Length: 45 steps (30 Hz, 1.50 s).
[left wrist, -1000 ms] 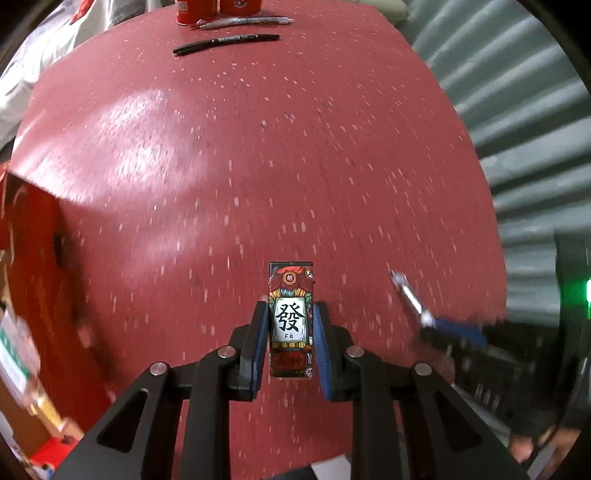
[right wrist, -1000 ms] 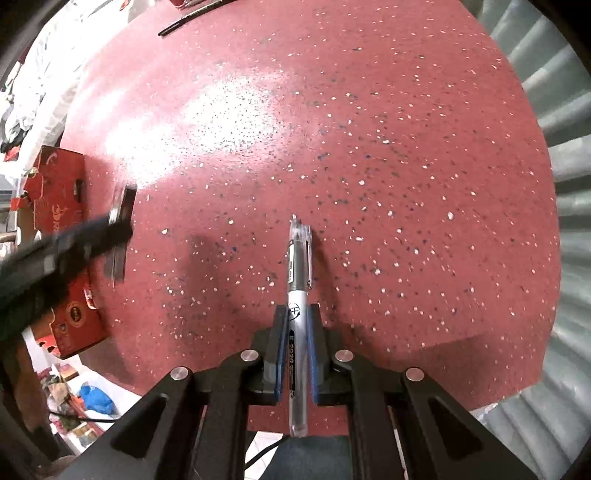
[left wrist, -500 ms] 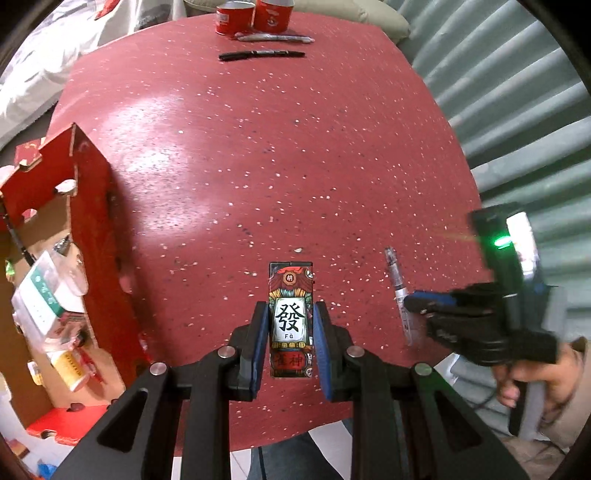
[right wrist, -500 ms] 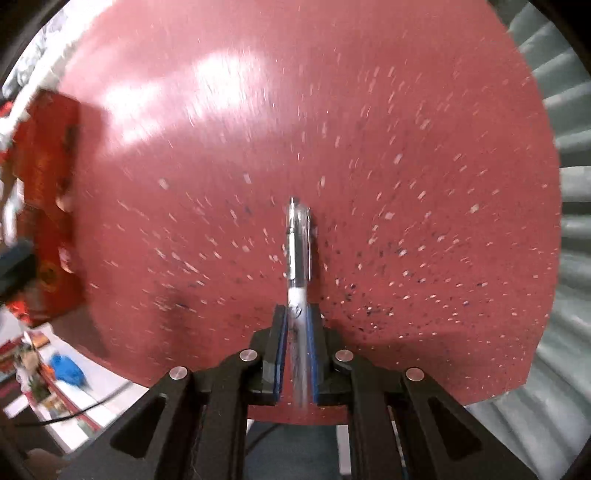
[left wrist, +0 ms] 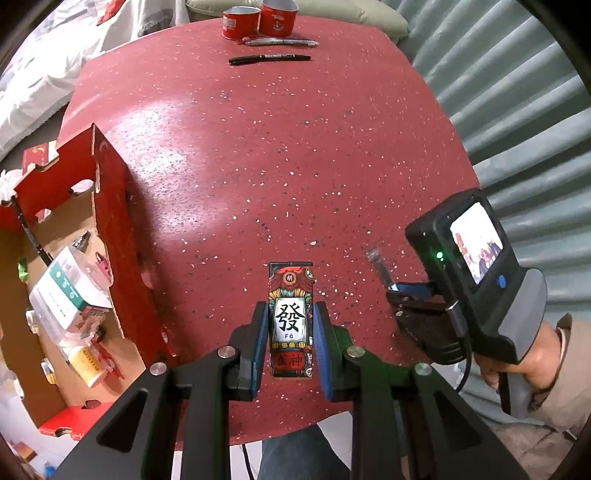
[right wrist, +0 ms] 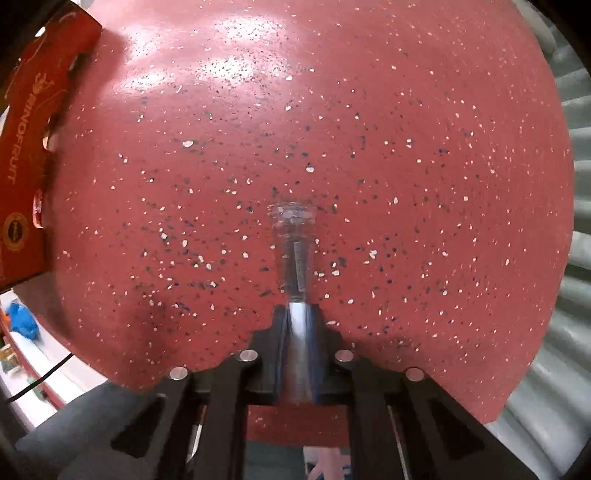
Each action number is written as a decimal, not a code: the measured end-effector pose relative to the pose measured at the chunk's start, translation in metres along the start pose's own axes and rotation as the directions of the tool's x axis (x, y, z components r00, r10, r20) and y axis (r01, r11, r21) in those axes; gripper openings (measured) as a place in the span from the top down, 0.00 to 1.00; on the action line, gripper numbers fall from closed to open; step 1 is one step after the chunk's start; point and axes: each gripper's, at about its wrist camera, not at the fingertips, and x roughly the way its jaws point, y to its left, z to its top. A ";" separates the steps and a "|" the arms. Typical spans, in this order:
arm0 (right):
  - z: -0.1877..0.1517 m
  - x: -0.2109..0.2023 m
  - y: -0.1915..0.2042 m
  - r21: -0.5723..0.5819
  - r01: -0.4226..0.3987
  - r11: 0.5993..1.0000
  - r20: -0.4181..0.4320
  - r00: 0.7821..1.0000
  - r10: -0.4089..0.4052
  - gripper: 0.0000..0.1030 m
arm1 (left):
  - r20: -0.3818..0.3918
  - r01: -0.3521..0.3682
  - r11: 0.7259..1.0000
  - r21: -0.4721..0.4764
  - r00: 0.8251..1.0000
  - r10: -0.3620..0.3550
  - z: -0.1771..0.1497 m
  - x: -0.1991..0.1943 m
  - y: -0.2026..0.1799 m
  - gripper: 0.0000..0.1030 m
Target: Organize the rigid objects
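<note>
My left gripper (left wrist: 291, 320) is shut on a small printed box (left wrist: 290, 317) with a large Chinese character on a white panel, held above the red speckled table (left wrist: 258, 155). To its right a hand carries my right gripper (left wrist: 393, 287), shut on a clear-capped pen (left wrist: 378, 264). In the right wrist view that gripper (right wrist: 298, 314) pinches the pen (right wrist: 295, 251), whose blurred cap points down at the table (right wrist: 406, 147). A black marker (left wrist: 269, 58) and a silver pen (left wrist: 280, 41) lie at the table's far edge.
An open red cardboard box (left wrist: 110, 229) stands at the table's left edge with bottles and packets inside; its printed side (right wrist: 29, 140) shows in the right wrist view. Two red cans (left wrist: 258, 22) stand at the far edge. A corrugated green wall (left wrist: 517, 110) runs along the right.
The left gripper rose and drew back with the printed box, bringing the red carton and far cans into view. The right gripper dropped toward the table and rolled with the pen.
</note>
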 end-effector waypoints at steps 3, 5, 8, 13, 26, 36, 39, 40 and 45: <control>0.000 -0.016 -0.006 0.007 -0.015 1.000 0.033 0.999 0.015 0.90 | 0.012 -0.013 1.000 -0.006 1.000 0.013 -0.003 -0.004 0.002 0.75; -0.005 -0.033 -0.011 -0.001 -0.042 0.999 0.069 0.997 0.042 0.90 | 0.024 -0.013 1.000 -0.018 1.000 0.014 -0.005 -0.007 0.006 0.75; -0.004 -0.062 -0.006 -0.014 -0.079 0.997 0.125 0.989 0.080 0.90 | 0.047 -0.010 0.999 -0.047 0.999 0.013 -0.008 -0.015 0.011 0.75; 0.008 -0.110 0.015 -0.074 -0.131 0.989 0.210 0.967 0.144 0.90 | 0.102 -0.009 0.993 -0.118 0.995 0.021 -0.012 -0.033 0.026 0.75; 0.042 -0.182 0.137 -0.326 -0.196 0.925 0.256 0.924 0.286 0.90 | 0.200 -0.059 0.911 -0.409 0.968 0.153 -0.054 -0.075 0.117 0.75; 0.049 -0.189 0.228 -0.481 -0.172 0.860 0.229 0.922 0.312 0.90 | 0.147 -0.115 0.789 -0.604 0.956 0.252 -0.102 -0.080 0.189 0.75; 0.050 -0.186 0.242 -0.499 -0.160 0.852 0.221 0.927 0.304 0.90 | 0.139 -0.122 0.767 -0.630 0.954 0.267 -0.111 -0.081 0.202 0.75; 0.050 -0.186 0.245 -0.504 -0.159 0.849 0.218 0.928 0.303 0.90 | 0.139 -0.121 0.762 -0.636 0.954 0.267 -0.113 -0.081 0.205 0.75; 0.048 -0.183 0.260 -0.522 -0.148 0.840 0.209 0.933 0.294 0.90 | 0.134 -0.117 0.750 -0.651 0.955 0.265 -0.119 -0.079 0.216 0.75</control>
